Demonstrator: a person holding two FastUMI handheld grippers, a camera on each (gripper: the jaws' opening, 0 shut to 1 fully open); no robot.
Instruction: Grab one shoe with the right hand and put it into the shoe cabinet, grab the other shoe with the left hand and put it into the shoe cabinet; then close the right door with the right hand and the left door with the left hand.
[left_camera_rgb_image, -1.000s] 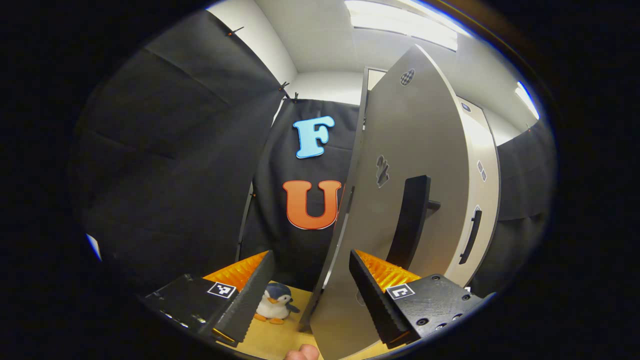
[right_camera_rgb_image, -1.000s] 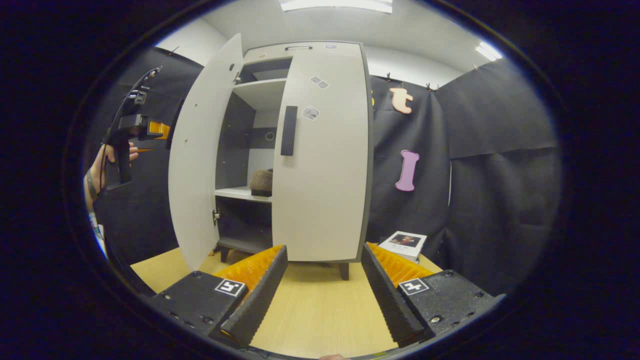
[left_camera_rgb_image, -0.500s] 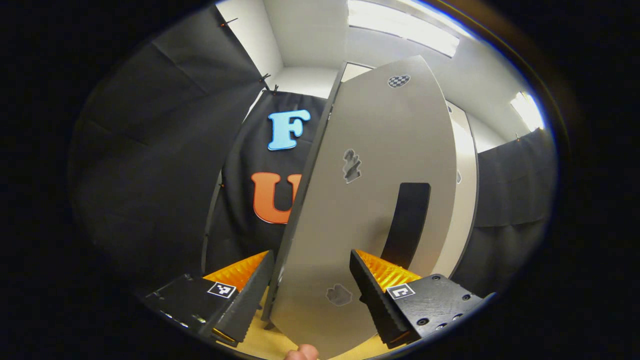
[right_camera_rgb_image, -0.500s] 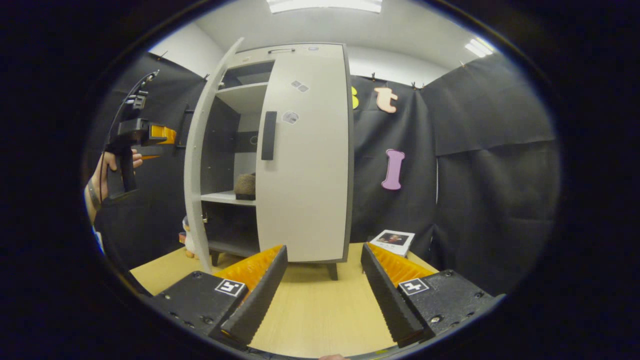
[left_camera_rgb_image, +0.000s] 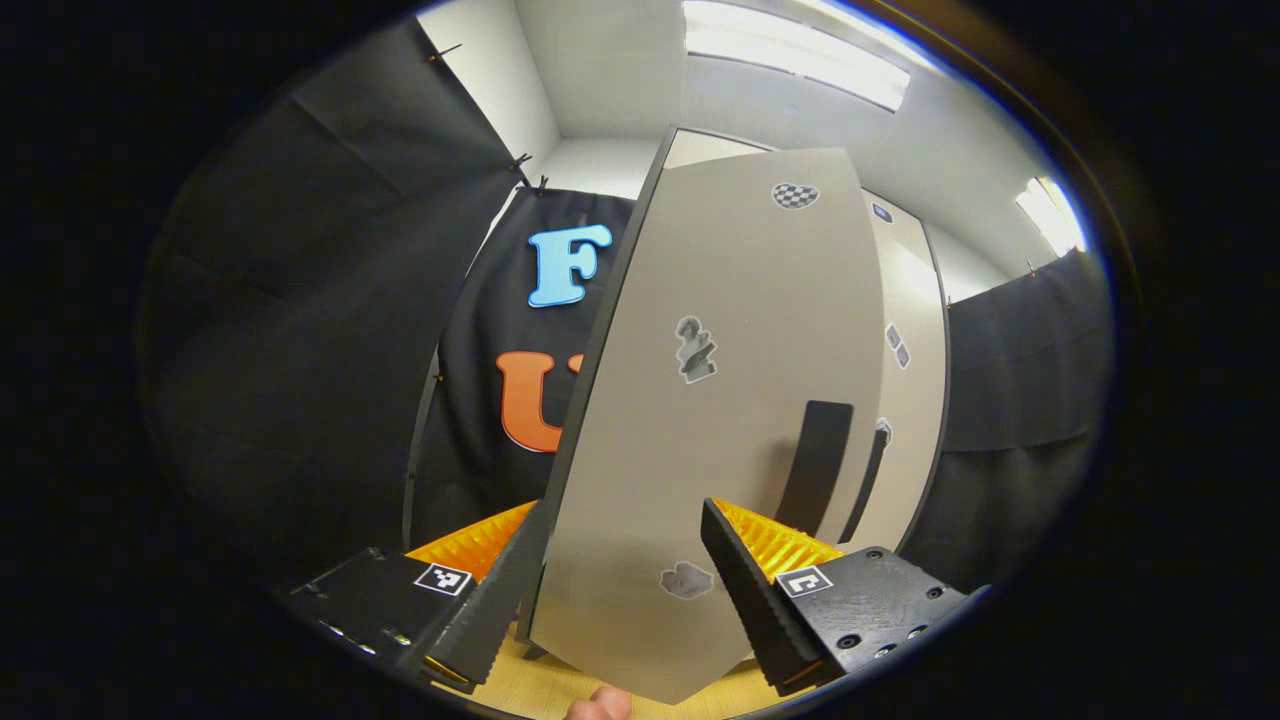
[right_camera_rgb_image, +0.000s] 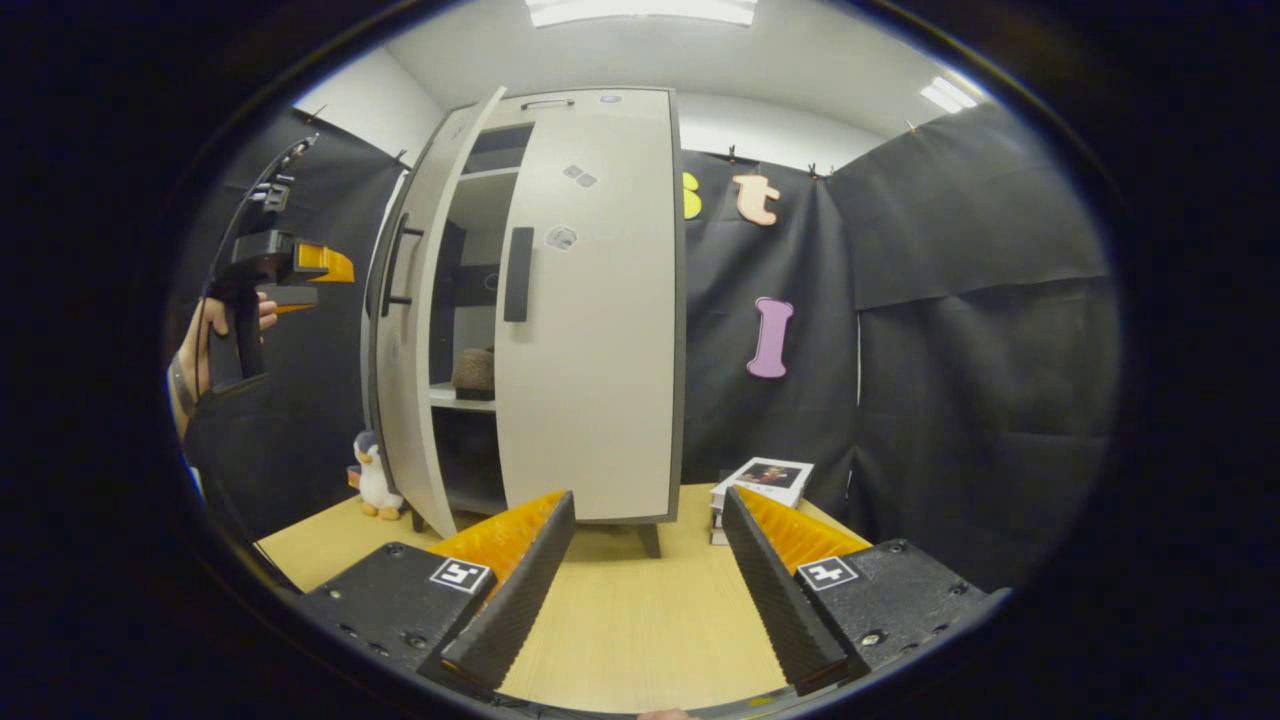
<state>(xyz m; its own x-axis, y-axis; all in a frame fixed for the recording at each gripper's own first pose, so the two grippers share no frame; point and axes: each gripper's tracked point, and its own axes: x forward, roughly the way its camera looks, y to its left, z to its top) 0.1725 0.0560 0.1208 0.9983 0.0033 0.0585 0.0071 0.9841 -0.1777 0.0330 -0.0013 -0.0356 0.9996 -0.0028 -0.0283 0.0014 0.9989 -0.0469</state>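
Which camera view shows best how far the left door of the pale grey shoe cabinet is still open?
The right gripper view: it looks at the pale grey shoe cabinet from the front, so the dark gap between the ajar left door and the shut right door is visible. The left gripper view shows the left door's outer face close up, the gap hidden.
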